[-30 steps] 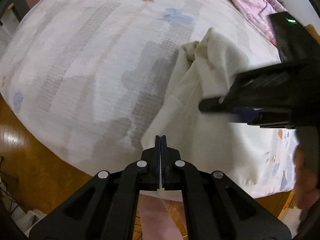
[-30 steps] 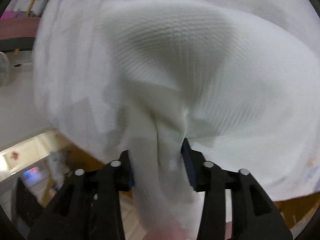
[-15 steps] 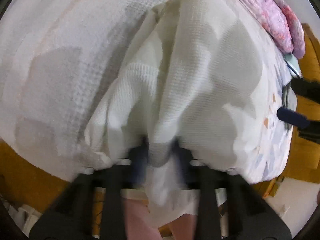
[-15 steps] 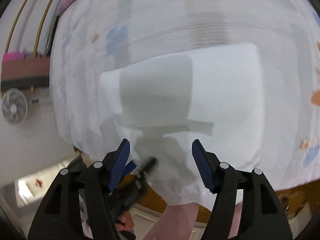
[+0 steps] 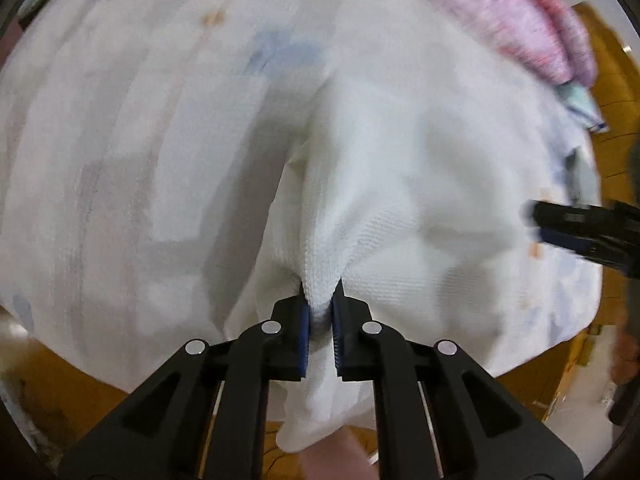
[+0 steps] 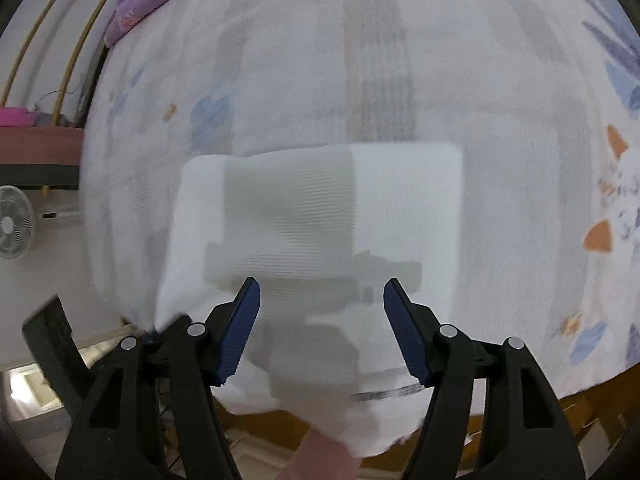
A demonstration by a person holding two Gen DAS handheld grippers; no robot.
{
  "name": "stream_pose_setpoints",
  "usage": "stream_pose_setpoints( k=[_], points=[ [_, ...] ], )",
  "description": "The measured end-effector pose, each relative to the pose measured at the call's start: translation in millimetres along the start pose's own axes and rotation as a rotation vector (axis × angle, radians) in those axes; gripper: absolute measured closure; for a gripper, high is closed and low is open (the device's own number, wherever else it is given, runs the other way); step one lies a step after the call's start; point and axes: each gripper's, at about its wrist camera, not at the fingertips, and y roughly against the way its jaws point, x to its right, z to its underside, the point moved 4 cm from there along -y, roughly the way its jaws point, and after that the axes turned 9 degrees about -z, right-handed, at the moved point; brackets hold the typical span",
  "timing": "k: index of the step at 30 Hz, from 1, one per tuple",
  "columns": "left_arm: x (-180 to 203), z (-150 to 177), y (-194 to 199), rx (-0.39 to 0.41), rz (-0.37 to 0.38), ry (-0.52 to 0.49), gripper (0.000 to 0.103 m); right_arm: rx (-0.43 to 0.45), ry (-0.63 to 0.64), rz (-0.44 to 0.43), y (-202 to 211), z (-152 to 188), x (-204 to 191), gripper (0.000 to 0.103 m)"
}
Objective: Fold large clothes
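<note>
Gripping: left gripper [image 5: 320,312] is clamped on a bunched fold of the white garment [image 5: 400,184]; its jaws have just been closing a little further, cloth pinched betw. the blue pads [image 5: 305,336].
Garment, position: waffle-knit white fabric lies on the bed [image 5: 120,160] near its front edge; in right wrist view it reads as a roughly rectangular folded panel [image 6: 328,216], w/ its lower part hanging over the bed edge.
Garment, shape: ridge of cloth rises from the pinch point and fans out toward the far side; a tail of fabric droops below the left gripper.
Right gripper: [image 6: 322,320] jaws stand wide apart, nothing betw. them; it hovers above the near part of the garment, pads [image 6: 240,332] not touching cloth. Its jaws opened wider within the last sec.
Right gripper, as seen from left wrist: dark blurred body [image 5: 588,236] at right edge of view, beside the garment's right side.
Bed cover: pale sheet w/ blue and orange printed motifs [image 6: 600,236].
Background: pink-purple bedding [image 5: 532,28] at far right corner of bed; wood floor [image 5: 52,376] below bed edge; white fan [image 6: 12,224] at left in right wrist view.
Image quality: both views motion-blurred; fine detail unclear.
</note>
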Motion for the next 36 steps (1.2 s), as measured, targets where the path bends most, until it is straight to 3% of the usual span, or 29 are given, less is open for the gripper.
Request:
stream_pose_setpoints(
  k=[3, 5, 8, 11, 13, 18, 21, 28, 32, 36],
  points=[
    [-0.6, -0.5, -55.6, -0.154, 0.024, 0.001, 0.093, 0.019, -0.029, 0.069, -34.0, -12.7, 22.3, 0.051],
    [10.3, 0.3, -50.6, -0.134, -0.010, -0.065, 0.088, -0.007, -0.045, 0.161, -67.0, -18.6, 46.6, 0.060],
    [14.0, 11.9, -37.4, -0.142, -0.051, -0.109, 0.081, -0.028, -0.089, 0.175, -70.6, -21.2, 51.3, 0.059],
    [5.6, 20.7, -18.2, -0.098, -0.111, -0.114, 0.079, -0.046, -0.051, 0.178, -54.8, -18.8, 40.9, 0.059],
    [-0.4, 18.1, -1.9, -0.065, -0.146, -0.100, 0.081, -0.023, -0.071, 0.136, -40.2, -17.5, 37.5, 0.059],
    [6.2, -18.8, 37.5, 0.075, -0.126, -0.100, 0.081, 0.043, -0.091, 0.120, -16.2, -24.3, 34.1, 0.060],
    [18.7, -45.6, 44.4, 0.118, -0.116, -0.125, 0.081, 0.051, -0.109, 0.107, -13.6, -24.4, 34.8, 0.060],
    [57.0, -95.2, 28.4, 0.170, -0.144, -0.229, 0.085, 0.077, -0.142, 0.158, -6.0, -25.7, 40.6, 0.059],
    [73.1, -115.0, -9.2, 0.133, -0.170, -0.285, 0.085, 0.078, -0.128, 0.183, -16.2, -32.5, 40.3, 0.059],
    [71.1, -127.4, -41.1, 0.102, -0.174, -0.277, 0.085, 0.035, -0.129, 0.169, -42.8, -37.7, 48.4, 0.061]
  ],
)
